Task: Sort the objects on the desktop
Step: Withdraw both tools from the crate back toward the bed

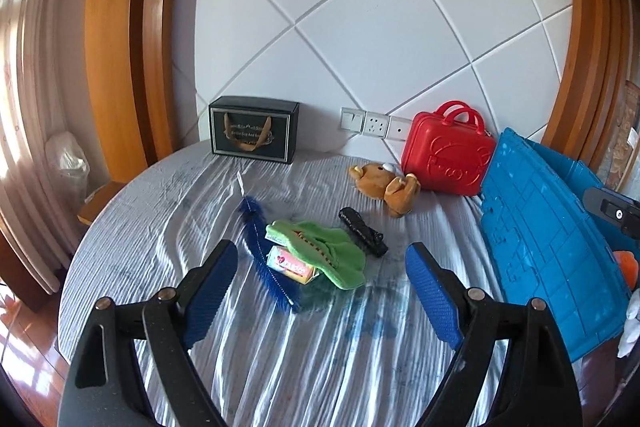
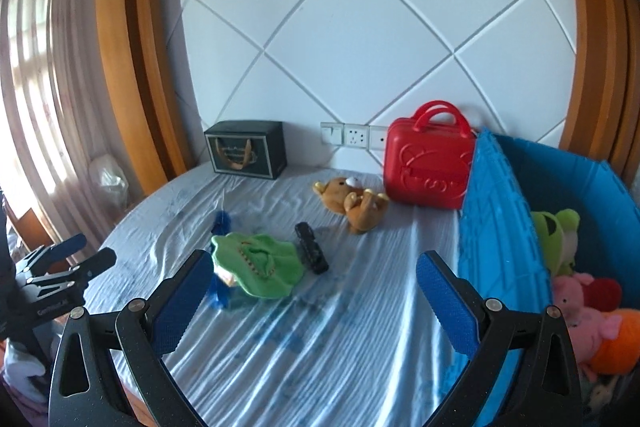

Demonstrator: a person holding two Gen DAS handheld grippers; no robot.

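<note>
Both claws hovering wide open and empty before the green crocodile puppet.
Left claw and right claw are lining up; the blue bin beside the puppet is awaiting toys.

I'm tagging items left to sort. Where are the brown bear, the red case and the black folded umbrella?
brown bear (image 1: 390, 185): left wrist view, on its belly.
red case (image 2: 428, 163): right wrist view, on its embossed front face.
black folded umbrella (image 1: 362, 231): left wrist view, mid-length on its body.
</note>
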